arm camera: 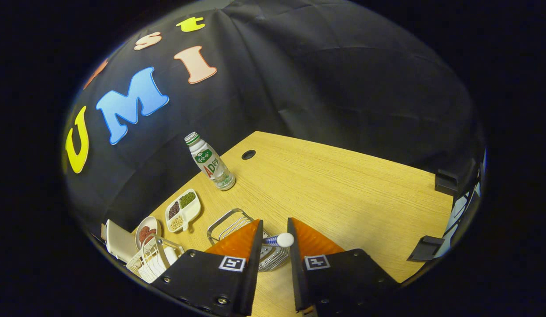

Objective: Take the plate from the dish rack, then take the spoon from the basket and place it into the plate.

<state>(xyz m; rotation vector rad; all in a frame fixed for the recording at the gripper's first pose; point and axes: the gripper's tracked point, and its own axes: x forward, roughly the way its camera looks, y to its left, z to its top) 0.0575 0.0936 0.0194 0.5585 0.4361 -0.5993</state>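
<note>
Between the jaws, parted and gripping nothing, a spoon handle rises from the wire basket. Beyond, a divided dish holds beans.

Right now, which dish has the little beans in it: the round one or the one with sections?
The sectioned dish, lying between the bottle and the round plate. Its three compartments hold green, dark and pale beans. The gripper has its fingers at the spoon handle.
</note>
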